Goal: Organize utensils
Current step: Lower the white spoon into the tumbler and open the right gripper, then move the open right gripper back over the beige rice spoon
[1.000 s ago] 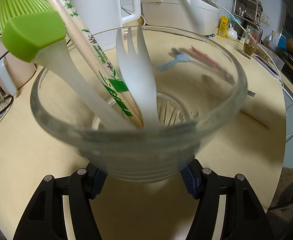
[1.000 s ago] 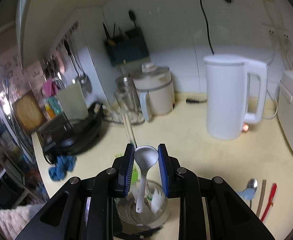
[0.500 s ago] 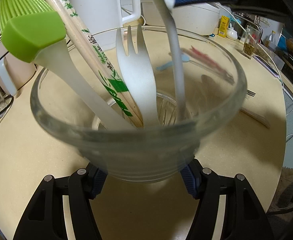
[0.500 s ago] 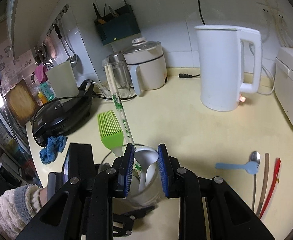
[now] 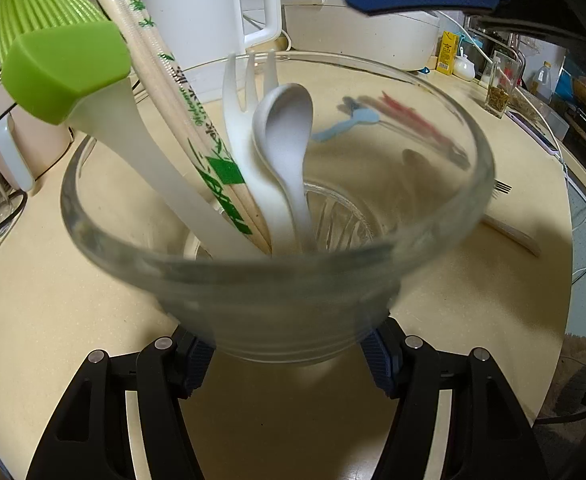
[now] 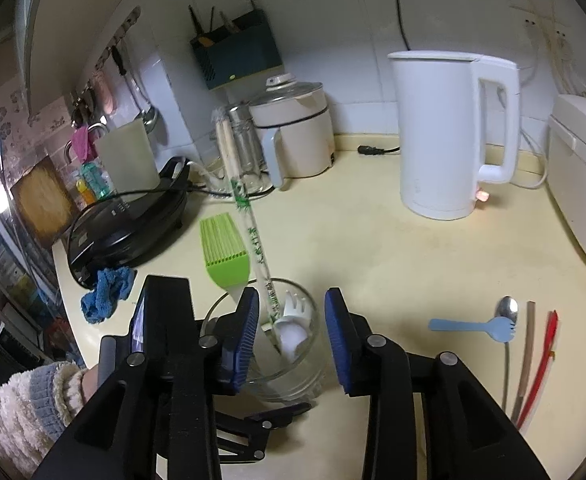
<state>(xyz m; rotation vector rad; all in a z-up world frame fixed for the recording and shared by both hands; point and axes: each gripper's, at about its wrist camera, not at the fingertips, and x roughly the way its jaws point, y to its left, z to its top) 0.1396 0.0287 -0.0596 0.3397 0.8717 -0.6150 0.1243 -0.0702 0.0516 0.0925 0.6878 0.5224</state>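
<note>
Cream counter (image 6: 373,248), white tiled wall, kettle (image 6: 445,136), black griddle (image 6: 133,220).

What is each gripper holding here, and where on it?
The left gripper clamps the glass cup low on its sides. The right gripper holds nothing: its jaws are opening above the white spoon.

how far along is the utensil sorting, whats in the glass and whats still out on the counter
Done: the glass holds the green brush, wrapped chopsticks, white fork and white spoon. In hand: the left gripper clamps the glass; the right gripper is opening above it, nothing between its pads. Left: the blue spork, metal spoon, brown stick and red utensil lie on the counter.
</note>
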